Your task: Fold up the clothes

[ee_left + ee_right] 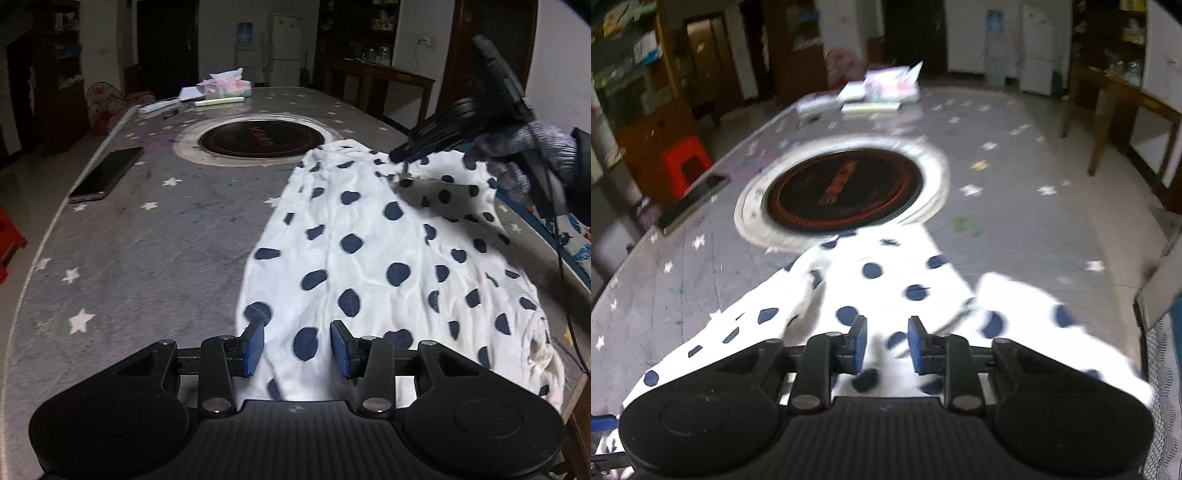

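Observation:
A white garment with dark blue dots lies rumpled on the right half of the grey star-print table. My left gripper hovers over its near left edge, open, with cloth showing below the gap but not pinched. In the left wrist view my right gripper, held by a gloved hand, sits at the garment's far edge. The blurred right wrist view shows the right gripper open over the garment, its blue pads apart and not pressing on it.
A round black cooktop is set into the table's middle, just beyond the garment. A phone lies near the left edge. Tissues and papers sit at the far end. A red stool stands left of the table.

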